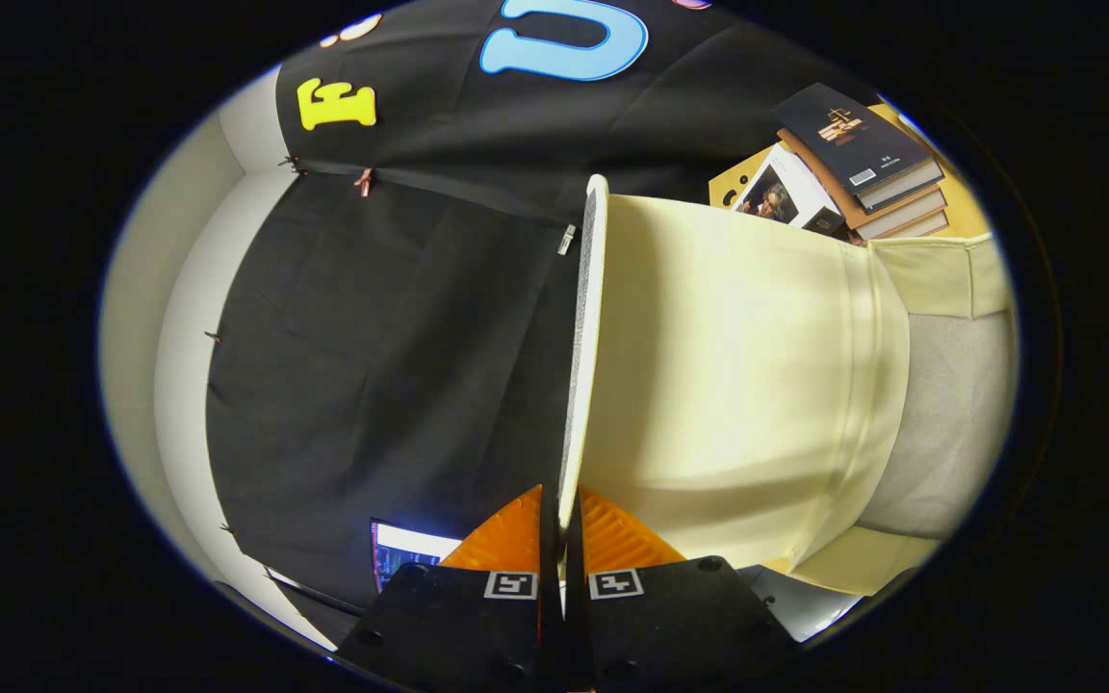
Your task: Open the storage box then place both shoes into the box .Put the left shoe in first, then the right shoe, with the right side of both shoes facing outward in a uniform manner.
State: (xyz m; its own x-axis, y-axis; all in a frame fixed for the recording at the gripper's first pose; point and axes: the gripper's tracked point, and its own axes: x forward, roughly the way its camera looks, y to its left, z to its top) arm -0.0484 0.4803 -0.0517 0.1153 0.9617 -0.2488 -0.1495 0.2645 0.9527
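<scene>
The pale yellow lid (737,385) of the storage box is swung up and stands edge-on ahead of me. Its thin rim (585,356) runs straight out from between my fingers. My gripper (562,539) is shut on that rim, one finger on each face of the lid. The lid's yellow inner face spreads to the right of the fingers. Past the lid's hinge fold lies the box's grey fabric inside (949,423), with a yellow box wall (944,274) at its far end. I see no shoes.
A stack of books (863,159) lies on a wooden surface beyond the box. A lit screen (400,551) shows low down to the left of the fingers. The black cloth wall (381,337) hangs to the left of the lid.
</scene>
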